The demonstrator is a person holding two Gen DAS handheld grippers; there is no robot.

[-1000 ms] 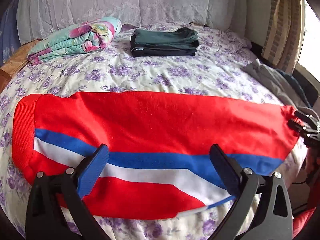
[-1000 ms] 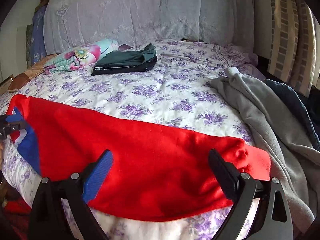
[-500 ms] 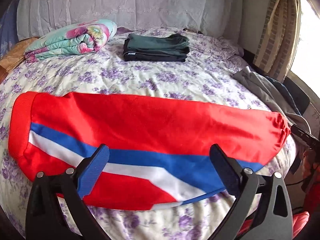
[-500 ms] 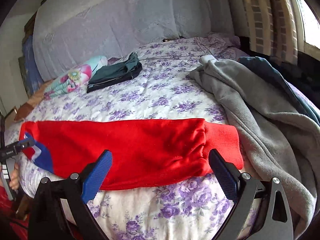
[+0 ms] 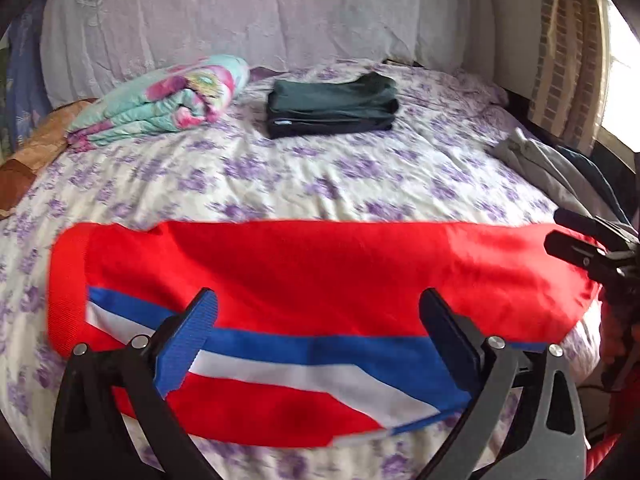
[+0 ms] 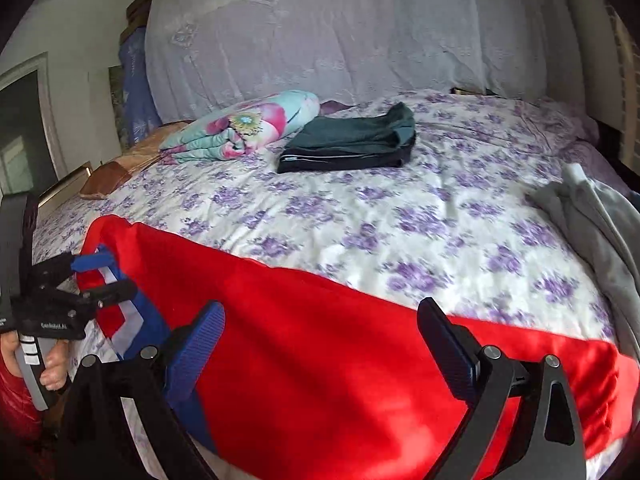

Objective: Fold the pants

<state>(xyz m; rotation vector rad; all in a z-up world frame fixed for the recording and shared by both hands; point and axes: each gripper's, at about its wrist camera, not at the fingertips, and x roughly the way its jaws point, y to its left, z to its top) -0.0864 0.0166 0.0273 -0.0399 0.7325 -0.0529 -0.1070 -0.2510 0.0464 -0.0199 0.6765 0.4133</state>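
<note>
Your left gripper (image 5: 316,320) has its jaws spread wide and grips nothing; the pants (image 5: 304,280) lie directly beneath it, near the waistband end with the blue and white stripes. Your right gripper (image 6: 320,328) is likewise spread wide and empty, above the plain red leg section. The pants stretch flat across the near edge of the bed (image 6: 420,208). Beyond them lie folded dark clothes (image 5: 332,106), a rolled floral blanket (image 5: 160,104) and a grey garment (image 6: 592,216).
</note>
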